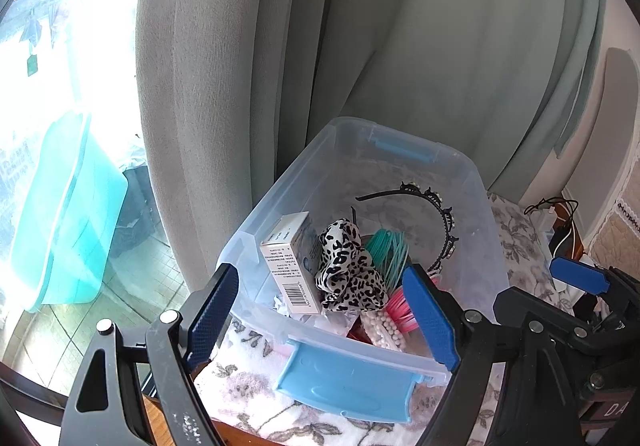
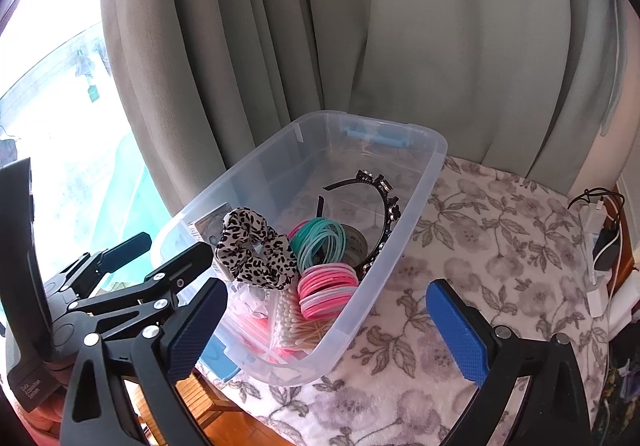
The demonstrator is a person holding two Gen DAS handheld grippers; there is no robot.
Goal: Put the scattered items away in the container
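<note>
Holding scrunchie (image 2: pixel 256 248), bangles (image 2: pixel 326 286): clear bin (image 2: pixel 416 182)

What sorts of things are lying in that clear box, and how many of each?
Inside the clear box:
Leopard scrunchie: 1
Black headband: 1
Small carton: 1
Teal band bundle: 1
Pink band bundle: 1
Cotton swab pack: 1
Total: 6

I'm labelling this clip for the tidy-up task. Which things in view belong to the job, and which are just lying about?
Part of the job:
- clear container
- leopard scrunchie
- teal bands
- pink bands
- black headband
- small box
- cotton swabs

Just lying about:
- floral cloth
- chargers and cables
- curtain
</note>
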